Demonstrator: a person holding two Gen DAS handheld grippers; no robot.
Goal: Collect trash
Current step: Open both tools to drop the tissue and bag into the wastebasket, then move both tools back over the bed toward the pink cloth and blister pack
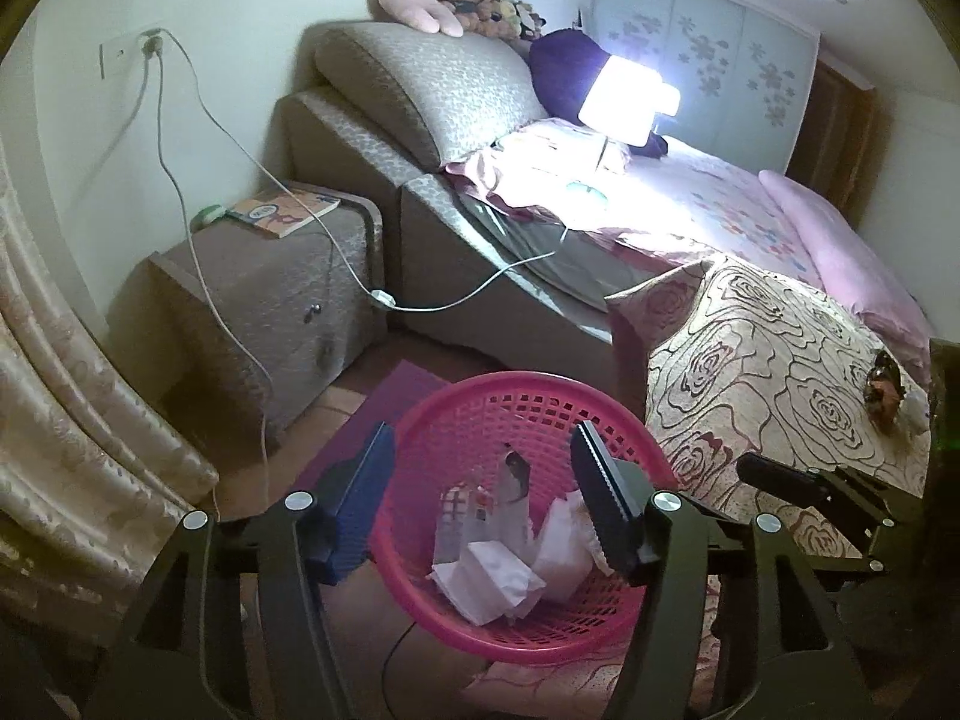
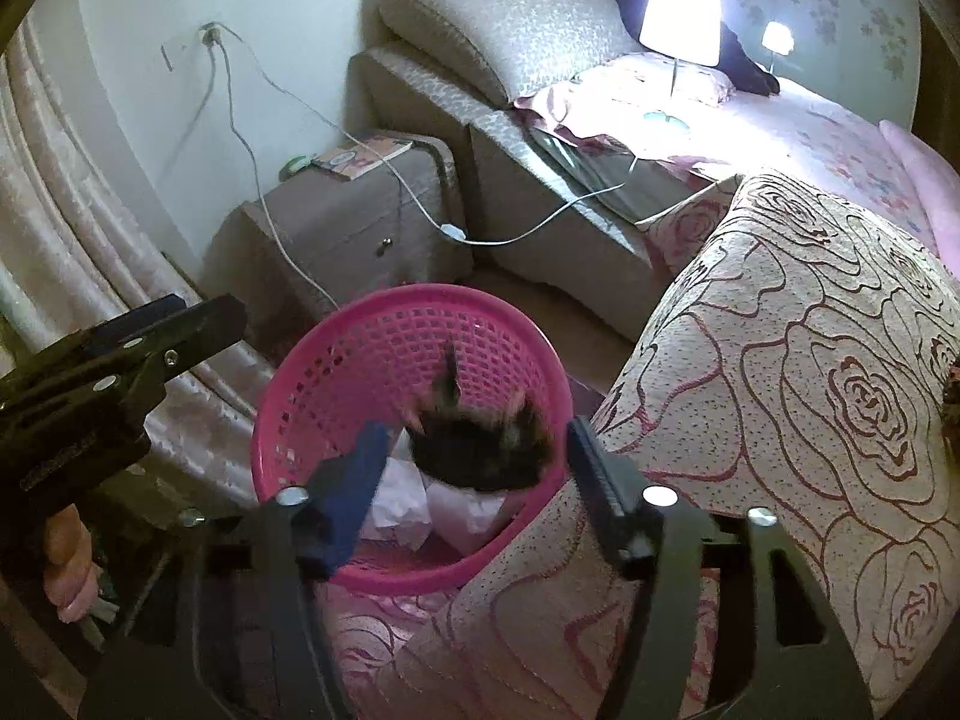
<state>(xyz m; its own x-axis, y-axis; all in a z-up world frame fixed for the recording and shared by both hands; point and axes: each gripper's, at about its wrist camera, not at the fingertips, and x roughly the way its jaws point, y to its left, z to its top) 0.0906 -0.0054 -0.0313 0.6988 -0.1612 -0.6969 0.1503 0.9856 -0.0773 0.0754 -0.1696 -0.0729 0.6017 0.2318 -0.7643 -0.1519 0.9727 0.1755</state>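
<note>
The dropping step looks to be in hand: both grippers hang over the round pink plastic lattice basket (image 1: pixel 528 516), and a dark, blurred scrap of trash (image 2: pixel 480 444) sits between the jaws of the right gripper (image 2: pixel 474 468) with no pad touching it — apparently falling into the basket. Those jaws stand well apart and grip nothing; the left gripper (image 1: pixel 480 498) is likewise spread wide and empty, with crumpled white paper and wrappers (image 1: pixel 498 576) lying in the basket below its jaws. Next, I'd judge, comes fetching another piece: a small dark-and-orange object (image 1: pixel 882 384) lies on the cream rose-patterned quilt (image 1: pixel 780 372), well off to the right of the left jaws, though I cannot tell what it is. Beyond the jaws stand the bed with its padded grey headboard (image 1: pixel 420 84), a grey bedside cabinet (image 1: pixel 270 300) — a book on top — and a lit lamp (image 1: pixel 624 96) on the bedding.
</note>
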